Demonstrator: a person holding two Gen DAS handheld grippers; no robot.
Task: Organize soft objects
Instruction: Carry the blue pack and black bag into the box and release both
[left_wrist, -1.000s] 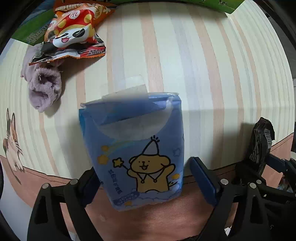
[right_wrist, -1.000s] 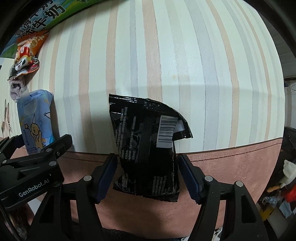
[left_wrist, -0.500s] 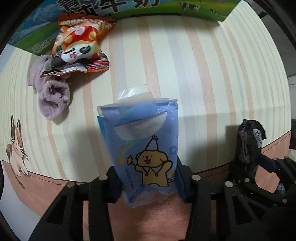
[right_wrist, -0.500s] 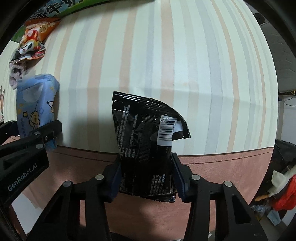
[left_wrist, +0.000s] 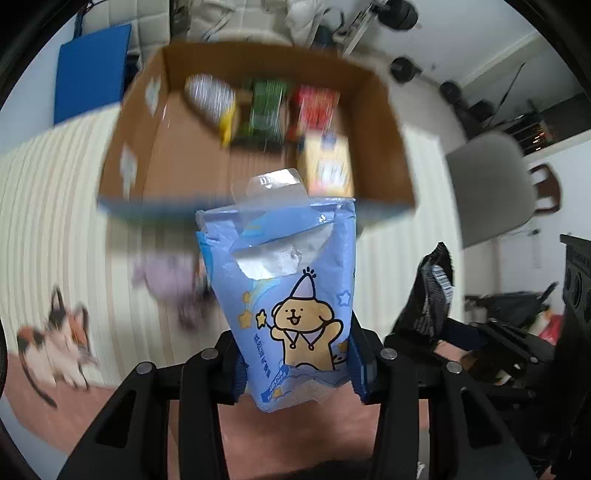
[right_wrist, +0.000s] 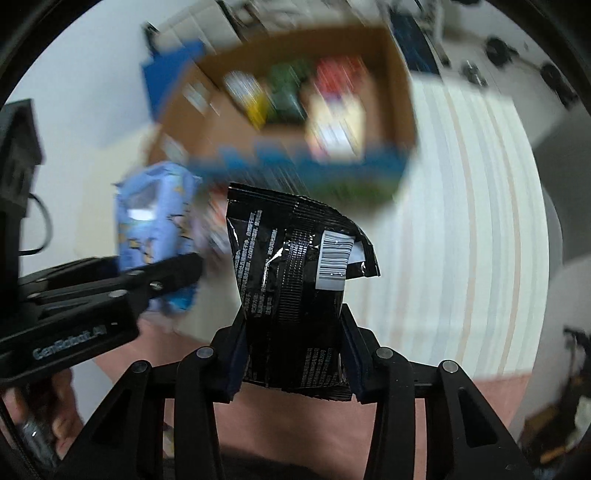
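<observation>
The left gripper (left_wrist: 297, 363) is clamped on the lower part of a blue tissue pack (left_wrist: 291, 295) printed with a cartoon bear, and the pack hangs clear of the striped tablecloth (left_wrist: 48, 221). Its jaws have just been closing, and the pack sits between them with the pads pressed into both side edges. The right gripper (right_wrist: 291, 356) is closed on a black foil snack bag (right_wrist: 295, 280), again low on the bag, with the barcode end standing free above the fingers. Both packs are held upright in front of an open cardboard box (left_wrist: 384, 122) that already contains several coloured packets, too blurred to name.

Both items look light and yielding. The tissue pack should compress under the pads, and its loose opening flap at the top may flutter or catch on the box rim. The foil bag is crinkly and slick, probably with air inside, so a squeeze near the bottom seam could let it slide or pivot. A hold across the body, below the midline, as both now have, seems sound, though a tighter pinch risks crushing the snack contents. A purple fabric item (left_wrist: 162, 277) lies on the cloth beneath the tissue pack, blurred, beside a printed cat (left_wrist: 55, 343).
</observation>
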